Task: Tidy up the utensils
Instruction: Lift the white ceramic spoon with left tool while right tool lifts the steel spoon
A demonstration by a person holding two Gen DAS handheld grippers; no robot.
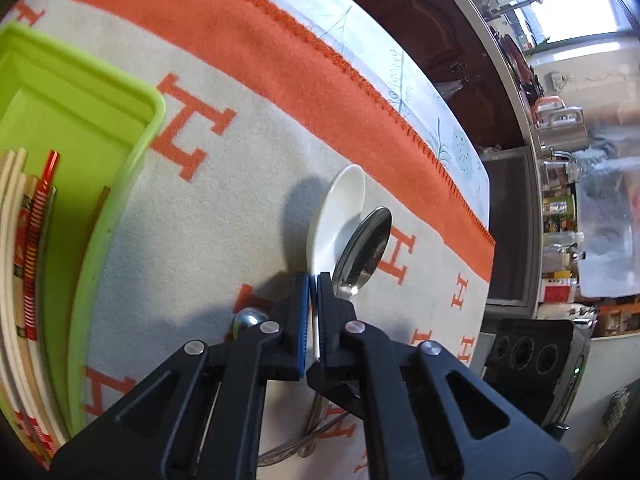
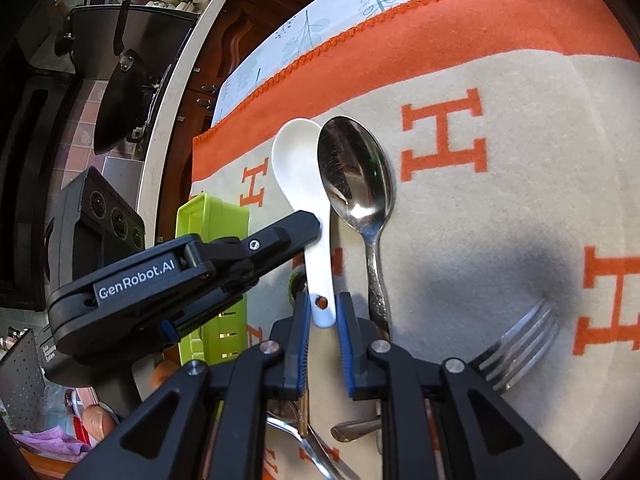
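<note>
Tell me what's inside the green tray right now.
In the left wrist view the green tray holds chopsticks, cream and red-patterned, stacked along its near side. The far part shows bare green floor. The tray's lower end runs off frame, so anything there is unseen.

The left wrist camera sits just behind its own black two-finger gripper [image 1: 313, 280] and looks forward along the fingers, low and close over the cream blanket with orange letters [image 1: 240, 200]. A bright green plastic tray [image 1: 100, 184] fills its left side, with kitchen shelves far off on the right.

The right wrist camera looks along its own black gripper [image 2: 323, 304] too — also close to the blanket [image 2: 500, 208].

Both views share the white ceramic soup spoon [image 1: 340, 208] [image 2: 298, 160] and the shiny metal spoon [image 1: 366, 248] [image 2: 354, 168] beside it — and the right view also sees the left gripper [image 2: 316, 226] and the tray [image 2: 212, 220].
</note>
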